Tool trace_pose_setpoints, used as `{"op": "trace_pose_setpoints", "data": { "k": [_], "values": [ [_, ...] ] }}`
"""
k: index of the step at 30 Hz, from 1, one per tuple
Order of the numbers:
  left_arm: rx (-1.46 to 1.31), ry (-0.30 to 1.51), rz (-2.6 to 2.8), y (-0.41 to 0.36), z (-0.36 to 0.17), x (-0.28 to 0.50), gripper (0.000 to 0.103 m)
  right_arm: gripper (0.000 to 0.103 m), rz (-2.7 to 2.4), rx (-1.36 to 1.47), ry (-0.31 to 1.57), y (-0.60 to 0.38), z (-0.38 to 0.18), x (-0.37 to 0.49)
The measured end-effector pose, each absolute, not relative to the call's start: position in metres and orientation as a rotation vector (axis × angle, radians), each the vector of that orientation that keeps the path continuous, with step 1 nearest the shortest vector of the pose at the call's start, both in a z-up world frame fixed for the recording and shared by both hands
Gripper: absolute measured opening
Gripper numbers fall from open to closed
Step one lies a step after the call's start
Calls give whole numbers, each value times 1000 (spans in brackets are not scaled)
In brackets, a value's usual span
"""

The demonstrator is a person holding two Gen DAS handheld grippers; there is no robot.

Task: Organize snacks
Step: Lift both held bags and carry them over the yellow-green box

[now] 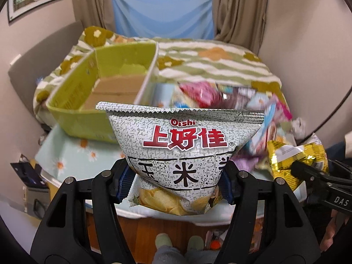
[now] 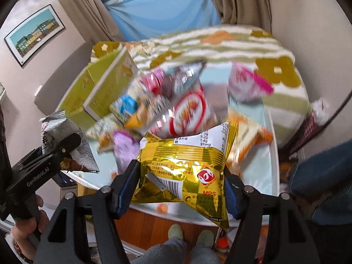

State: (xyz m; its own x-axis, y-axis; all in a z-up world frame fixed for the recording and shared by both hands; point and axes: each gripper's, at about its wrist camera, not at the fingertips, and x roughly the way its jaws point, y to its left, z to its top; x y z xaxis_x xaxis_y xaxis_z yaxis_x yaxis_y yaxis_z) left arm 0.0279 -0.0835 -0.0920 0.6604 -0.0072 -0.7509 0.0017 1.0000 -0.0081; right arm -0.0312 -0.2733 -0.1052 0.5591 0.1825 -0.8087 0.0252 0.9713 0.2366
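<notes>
The left hand-held gripper held a grey-white Oishi corn-snack bag, its blue pads pinching the bag's lower sides so that the serrated top seal stood upright above the jaws. The right hand-held gripper was clamped on a gold foil snack packet, gripped across its width with the barcode and nutrition panel facing the camera. Both bags hung clear of the counter, which was covered with a pale blue daisy-print cloth, above a loose heap of snack packets that appeared blurred in both views. To the left of the heap sat a green cardboard box with its top open and a brown cardboard floor showing, apparently empty; it seemed the likely place for sorted snacks. The bags looked light, puffed with air and crinkly, so they would probably yield under pressure and the crisp contents could crush if squeezed hard. The foil film seemed slick, and a grip low on the body might let a bag slide or swing; the flat crimped seal at either end looked like the firmer place to take hold. A person's slippered feet showed below the counter edge.
</notes>
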Motion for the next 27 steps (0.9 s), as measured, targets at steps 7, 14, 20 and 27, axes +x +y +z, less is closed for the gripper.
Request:
{"op": "trace_pose_setpoints", "data": {
  "k": [7,14,20,27],
  "values": [
    [-28,789,37,-49,-53,62,61,64,147,174,863,-249,-56,13],
    [-32,755,53,13,-31,118,61,64,200,125,806,-186,-28,84],
    [-1,771,34,75,-26,178,61,65,179,151,814,-126,-32,154],
    [36,815,-14,135,-35,255,61,65,150,215,864,-64,-44,225]
  ]
}}
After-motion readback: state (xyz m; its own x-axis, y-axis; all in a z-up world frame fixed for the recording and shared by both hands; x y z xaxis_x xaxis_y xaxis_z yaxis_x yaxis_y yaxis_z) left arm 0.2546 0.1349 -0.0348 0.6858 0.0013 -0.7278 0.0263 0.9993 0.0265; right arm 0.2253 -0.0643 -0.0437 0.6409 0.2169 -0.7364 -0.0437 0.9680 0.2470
